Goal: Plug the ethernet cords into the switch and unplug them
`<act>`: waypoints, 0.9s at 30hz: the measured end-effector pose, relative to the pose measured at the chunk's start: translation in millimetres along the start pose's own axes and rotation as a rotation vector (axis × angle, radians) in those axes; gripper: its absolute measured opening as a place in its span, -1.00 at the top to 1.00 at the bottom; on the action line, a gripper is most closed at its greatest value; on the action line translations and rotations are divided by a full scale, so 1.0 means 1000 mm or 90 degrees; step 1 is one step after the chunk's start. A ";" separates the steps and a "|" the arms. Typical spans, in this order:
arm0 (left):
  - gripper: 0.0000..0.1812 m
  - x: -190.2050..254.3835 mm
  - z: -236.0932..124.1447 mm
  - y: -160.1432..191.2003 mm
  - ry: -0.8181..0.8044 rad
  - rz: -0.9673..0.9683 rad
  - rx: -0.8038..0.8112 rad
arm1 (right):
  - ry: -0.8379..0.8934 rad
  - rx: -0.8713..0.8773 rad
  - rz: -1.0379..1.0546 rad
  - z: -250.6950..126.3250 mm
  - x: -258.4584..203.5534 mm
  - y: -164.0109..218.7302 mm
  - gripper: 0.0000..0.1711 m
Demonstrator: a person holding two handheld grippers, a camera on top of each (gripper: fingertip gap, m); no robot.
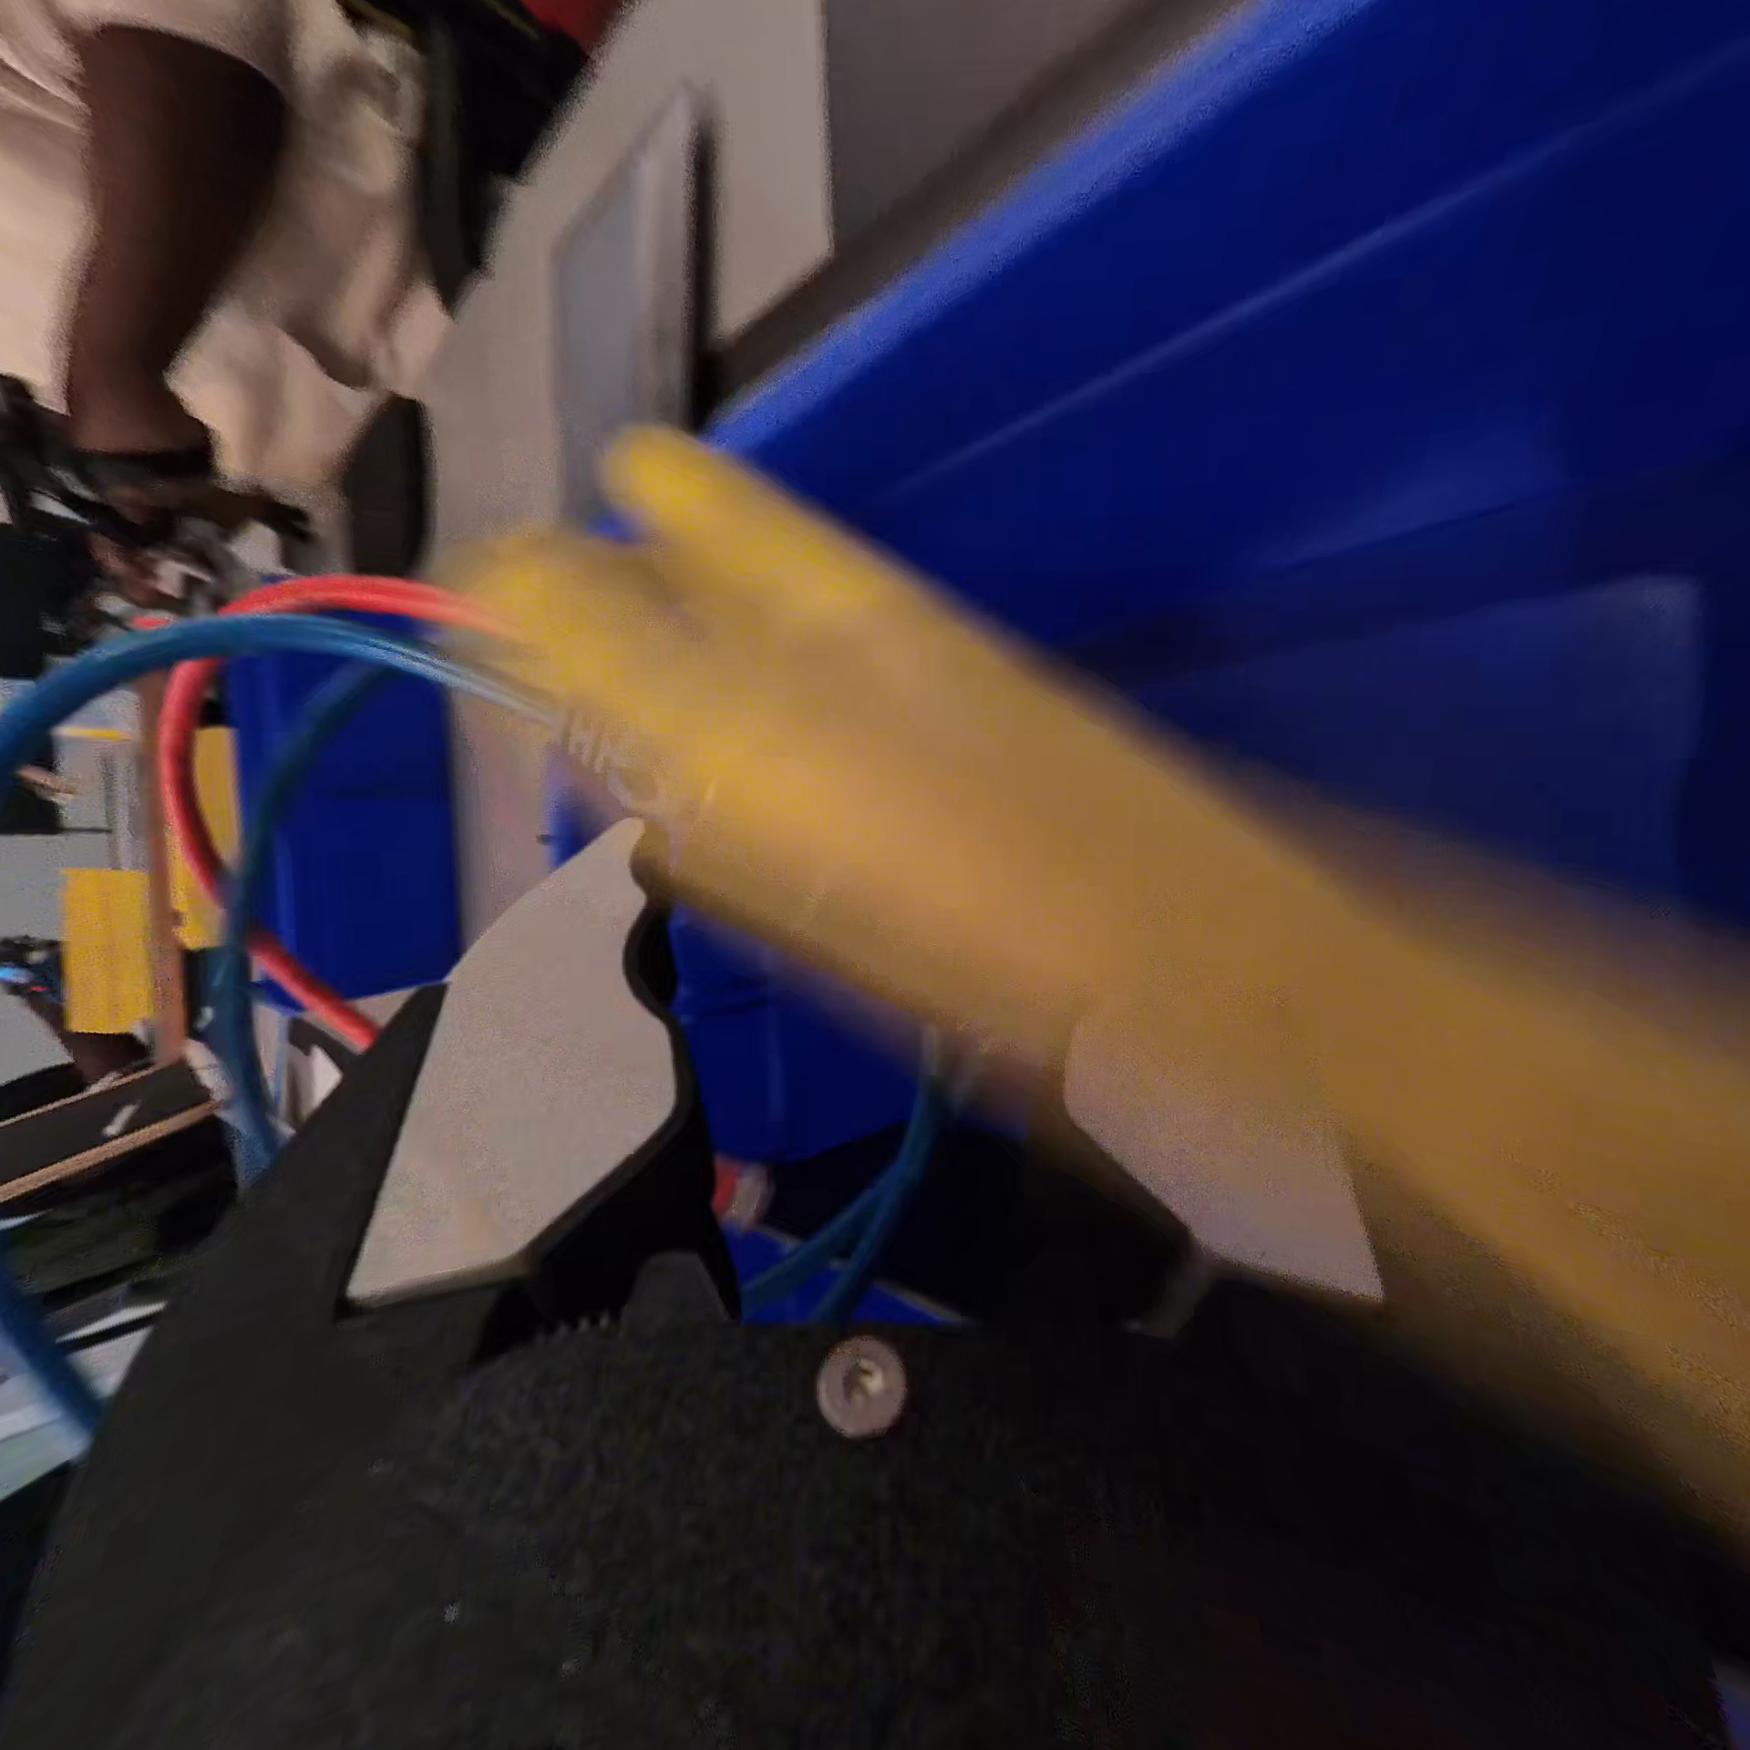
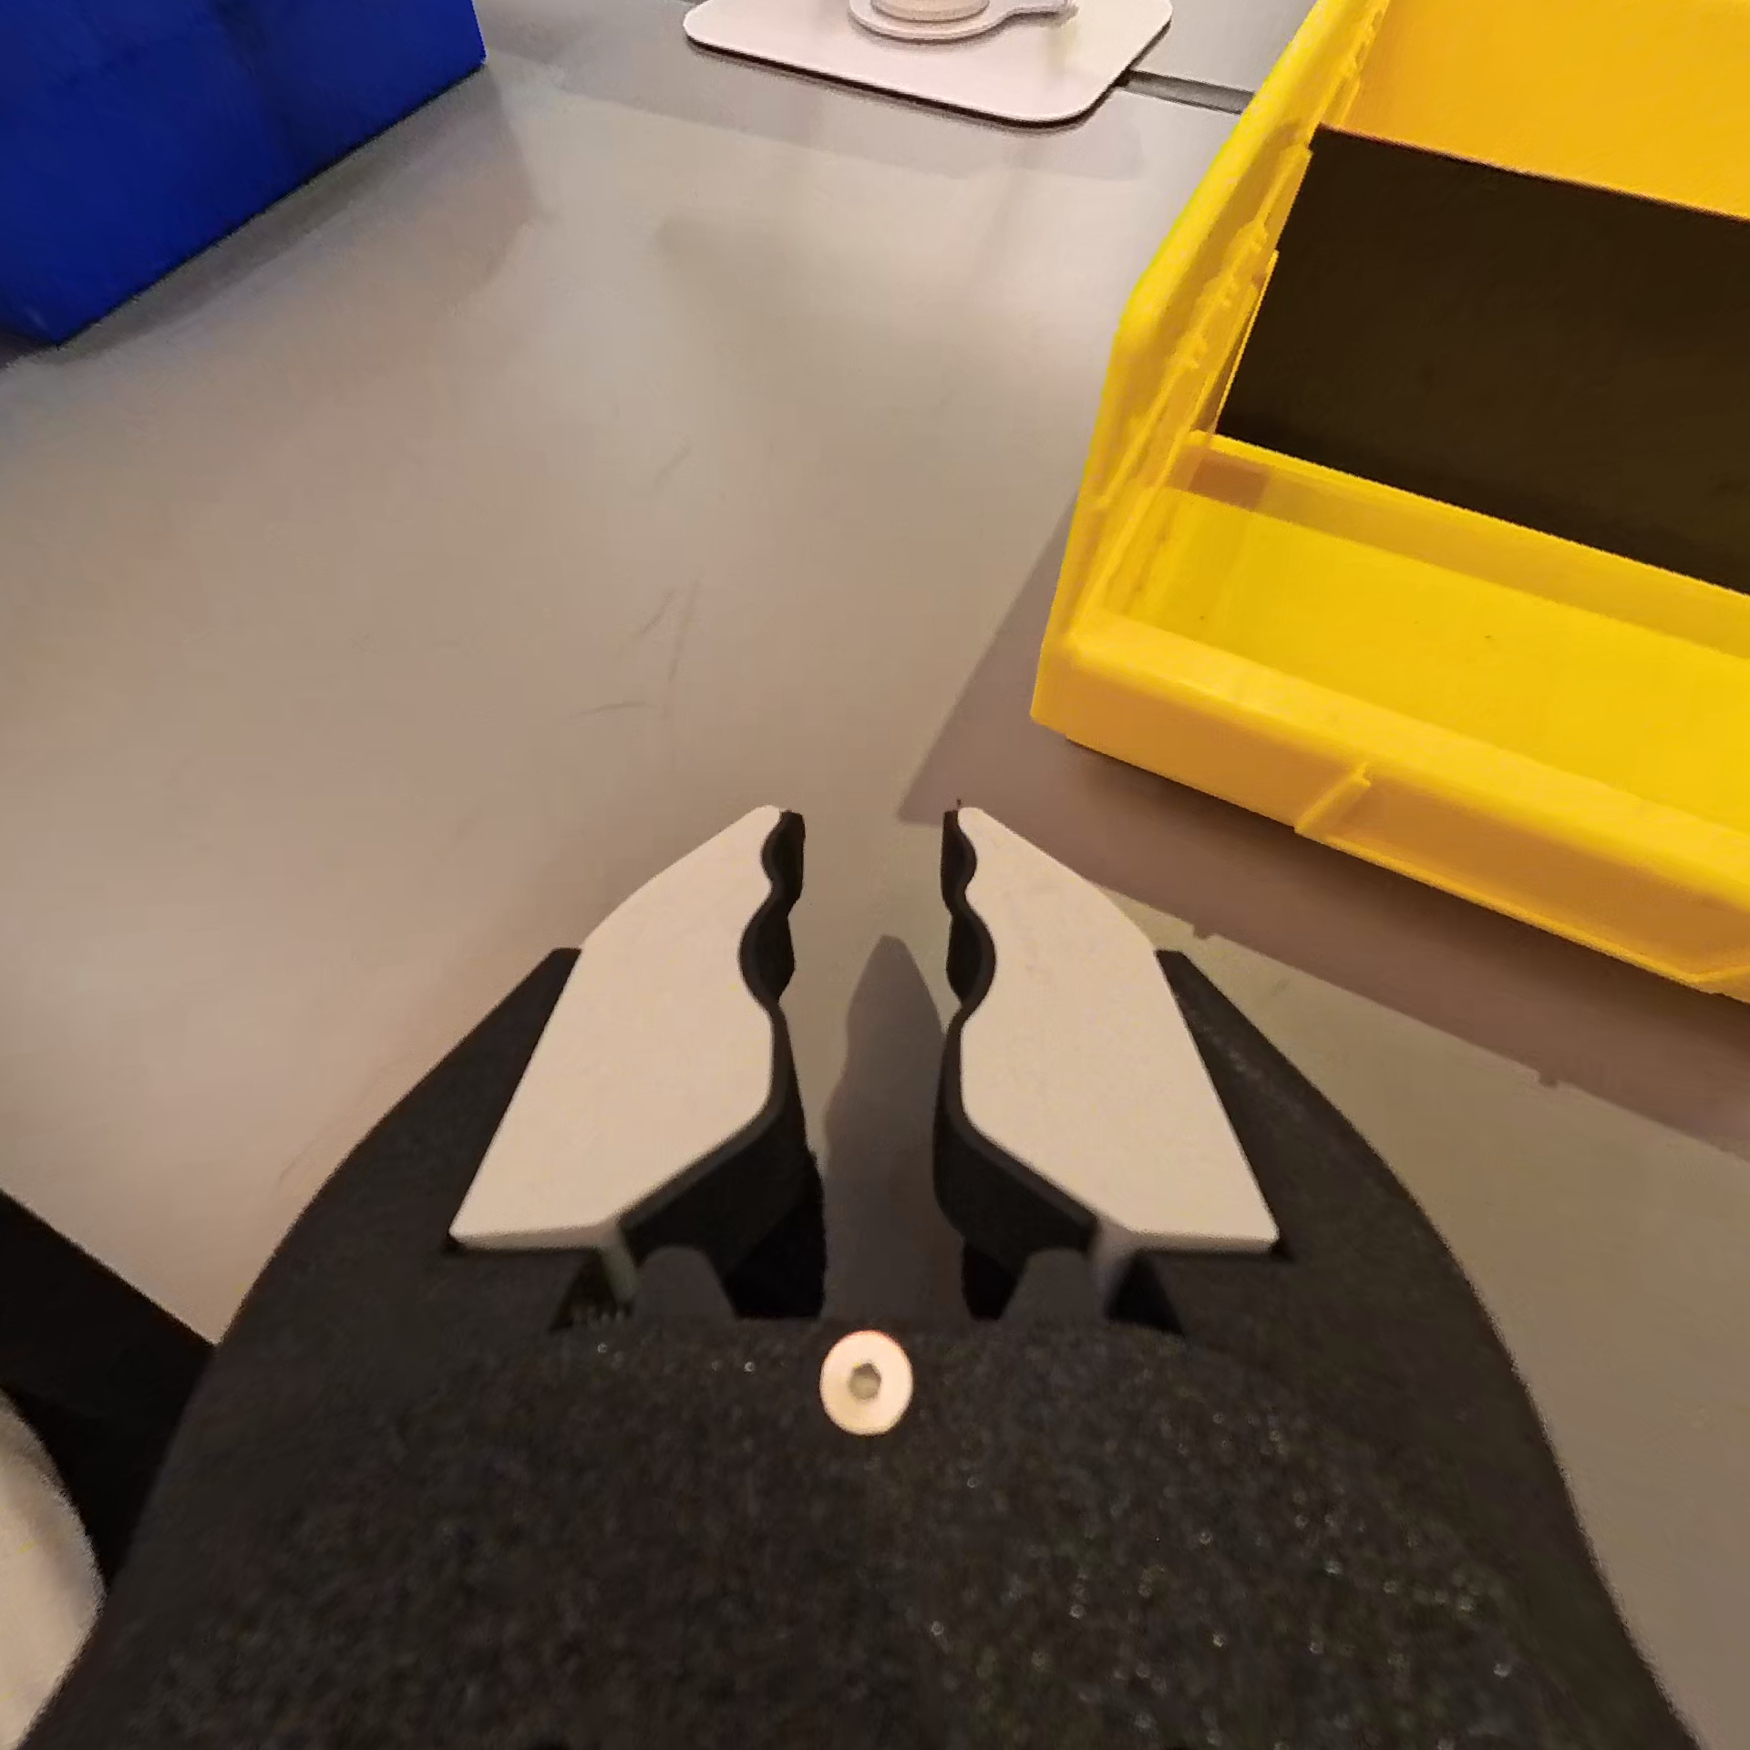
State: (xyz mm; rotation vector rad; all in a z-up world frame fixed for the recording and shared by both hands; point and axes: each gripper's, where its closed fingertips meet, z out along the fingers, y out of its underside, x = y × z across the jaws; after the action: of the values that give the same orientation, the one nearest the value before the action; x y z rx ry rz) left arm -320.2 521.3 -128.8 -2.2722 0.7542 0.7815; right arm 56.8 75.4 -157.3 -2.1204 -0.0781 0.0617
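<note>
The left wrist view is heavily motion-blurred. A red cord (image 1: 189, 758) and blue cords (image 1: 170, 653) loop at the left and run into a blurred yellow shape (image 1: 947, 805), like a gloved hand, that crosses in front of my left gripper (image 1: 852, 900). The left jaws stand wide apart; the right finger (image 1: 1222, 1174) is partly hidden by the yellow shape. More blue cord (image 1: 881, 1203) hangs between the fingers. My right gripper (image 2: 871, 824) is open and empty, low over the grey table (image 2: 426, 568). I cannot make out a switch.
A big blue bin (image 1: 1278, 426) fills the left wrist view's right side; a person in a light shirt (image 1: 312, 237) is at upper left. A yellow bin (image 2: 1373, 663) holding a flat black object (image 2: 1515, 360) stands right of my right gripper. A blue bin (image 2: 189, 142) and white pad (image 2: 947, 66) lie beyond.
</note>
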 end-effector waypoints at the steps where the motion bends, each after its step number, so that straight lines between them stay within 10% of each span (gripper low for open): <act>1: 0.09 -0.010 -0.010 -0.006 -0.018 -0.008 0.034 | 0.000 -0.001 0.002 0.000 0.000 0.000 0.67; 14: 0.10 -0.100 -0.289 -0.099 0.087 -0.036 0.537 | 0.020 0.039 -0.032 -0.003 -0.005 -0.012 0.68; 21: 0.11 0.009 -0.419 -0.094 0.459 0.135 0.668 | 0.002 0.169 -0.046 -0.024 -0.015 -0.049 0.64; 27: 0.11 0.114 -0.404 -0.054 0.639 0.328 0.560 | 0.072 0.265 -0.092 -0.061 0.017 -0.084 0.60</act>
State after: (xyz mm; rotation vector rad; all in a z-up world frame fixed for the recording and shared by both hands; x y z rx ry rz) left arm -73.7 240.5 70.5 -1.5169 1.7351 -0.5485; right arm 75.3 68.3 -54.2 -1.6930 -0.1384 -0.1192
